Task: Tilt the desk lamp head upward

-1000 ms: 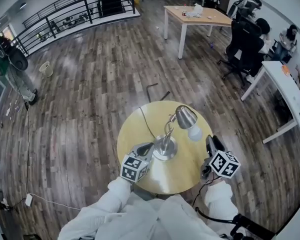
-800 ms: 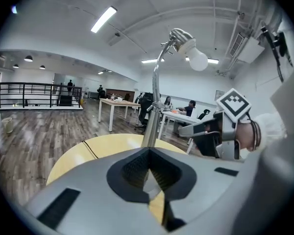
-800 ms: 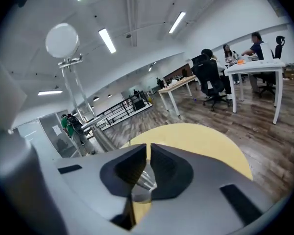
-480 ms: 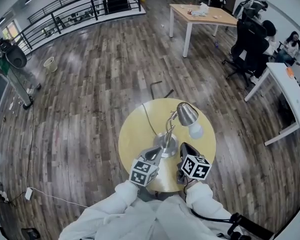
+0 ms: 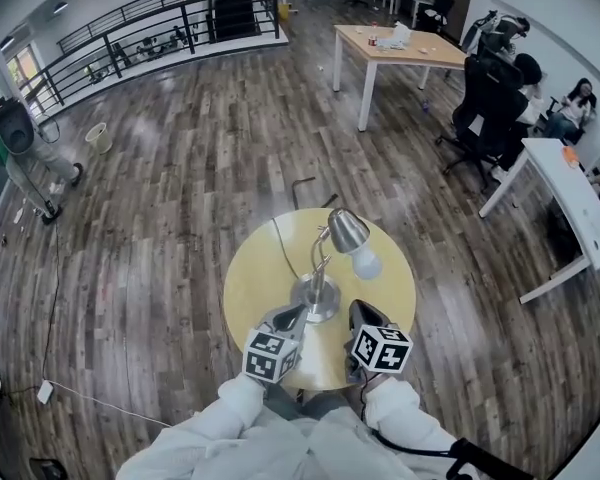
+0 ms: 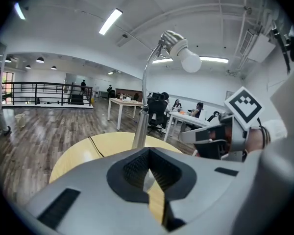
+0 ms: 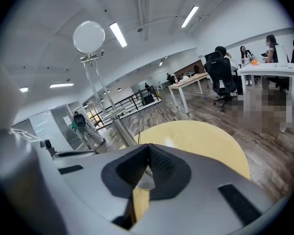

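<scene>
- I see the desk lamp (image 5: 320, 293) standing on a round yellow table (image 5: 250, 268), its chrome base a little nearer the near edge than the middle.
- The lamp head (image 5: 347, 231) sits at the top of a curved neck and leans over toward the table's right edge. It is tipped downward, and its white bulb (image 5: 365, 262) faces down and to the right.
- A black cord (image 5: 285, 250) runs from the base across the tabletop to the far edge.
- My left gripper (image 5: 291, 317) is over the near edge, just left of the lamp base. I cannot tell whether it touches the base.
- In the left gripper view its jaws are pressed together with nothing between them, and the lamp's neck rises just beyond them.
- My right gripper (image 5: 361, 314) is over the near edge too, just right of the base and below the bulb.
- In the right gripper view its jaws meet with nothing in them. The bulb shows high at upper left.
- The two grippers sit near each other, one on each side of the lamp base, both clear of the head.
- A wooden desk (image 5: 395, 40) stands well away across the plank floor (image 5: 180, 168).
</scene>
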`<action>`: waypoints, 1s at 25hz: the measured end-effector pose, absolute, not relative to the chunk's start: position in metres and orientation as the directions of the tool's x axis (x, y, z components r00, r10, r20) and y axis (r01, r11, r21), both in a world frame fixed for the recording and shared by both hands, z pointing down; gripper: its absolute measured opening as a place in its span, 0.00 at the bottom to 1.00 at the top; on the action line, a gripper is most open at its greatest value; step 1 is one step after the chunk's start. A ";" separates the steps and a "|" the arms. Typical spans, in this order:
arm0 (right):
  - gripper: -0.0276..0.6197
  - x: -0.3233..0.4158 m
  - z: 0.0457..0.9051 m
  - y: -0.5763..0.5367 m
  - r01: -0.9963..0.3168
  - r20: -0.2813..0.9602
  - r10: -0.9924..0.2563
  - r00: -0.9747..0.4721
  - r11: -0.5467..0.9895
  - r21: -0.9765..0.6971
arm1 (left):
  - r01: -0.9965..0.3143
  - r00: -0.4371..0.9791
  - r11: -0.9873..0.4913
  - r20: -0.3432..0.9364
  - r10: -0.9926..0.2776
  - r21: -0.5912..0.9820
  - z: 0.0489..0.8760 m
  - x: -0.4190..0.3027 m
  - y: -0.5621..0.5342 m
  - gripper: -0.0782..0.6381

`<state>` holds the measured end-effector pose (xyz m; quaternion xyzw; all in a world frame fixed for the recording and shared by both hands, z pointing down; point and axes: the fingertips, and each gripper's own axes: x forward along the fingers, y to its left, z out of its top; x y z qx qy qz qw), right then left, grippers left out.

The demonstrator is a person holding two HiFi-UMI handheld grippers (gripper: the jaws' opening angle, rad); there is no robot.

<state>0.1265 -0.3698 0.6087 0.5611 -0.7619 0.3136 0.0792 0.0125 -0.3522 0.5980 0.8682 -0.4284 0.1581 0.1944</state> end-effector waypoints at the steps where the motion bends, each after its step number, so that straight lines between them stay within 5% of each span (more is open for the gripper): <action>1: 0.06 0.129 0.607 -0.365 -0.904 0.470 -0.807 -0.358 0.174 -0.390 | -0.810 0.576 -0.553 0.440 -0.689 0.195 0.595 0.013 -0.350 0.11; 25: 0.06 0.097 0.597 -0.245 -0.922 0.476 -0.834 -0.278 0.093 -0.375 | -0.770 0.626 -0.613 0.400 -0.670 0.179 0.568 -0.021 -0.235 0.11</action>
